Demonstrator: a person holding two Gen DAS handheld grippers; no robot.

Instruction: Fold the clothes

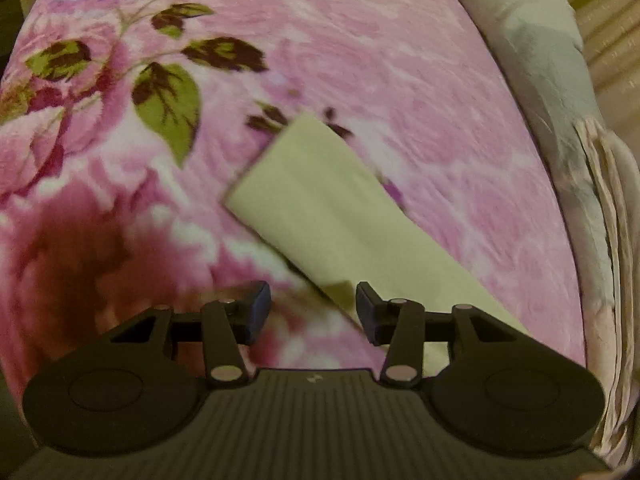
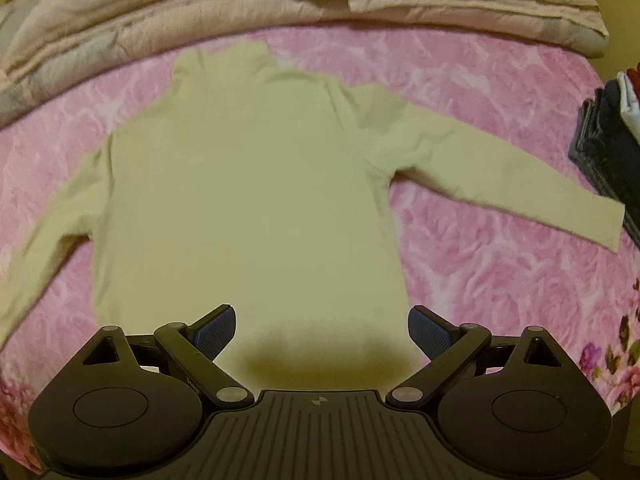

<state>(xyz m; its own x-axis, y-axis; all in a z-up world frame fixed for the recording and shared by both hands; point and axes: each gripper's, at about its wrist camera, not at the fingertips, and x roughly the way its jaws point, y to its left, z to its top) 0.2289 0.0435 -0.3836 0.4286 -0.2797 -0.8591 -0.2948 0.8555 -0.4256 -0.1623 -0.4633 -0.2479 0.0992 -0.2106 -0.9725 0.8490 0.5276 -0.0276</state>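
Observation:
A pale yellow-green long-sleeved top [image 2: 248, 200] lies flat on a pink floral blanket [image 2: 500, 260], collar away from me, both sleeves spread out to the sides. My right gripper [image 2: 320, 334] is open and empty, hovering over the top's bottom hem. In the left wrist view one sleeve [image 1: 320, 208] of the top runs diagonally across the blanket [image 1: 400, 80]. My left gripper [image 1: 312, 312] is open and empty, just above the sleeve's near edge, with its right finger over the cloth.
Folded beige and grey bedding [image 2: 240, 8] is piled along the far side of the blanket and shows at the right of the left wrist view [image 1: 540, 80]. A stack of dark folded clothes [image 2: 608, 148] sits at the right edge.

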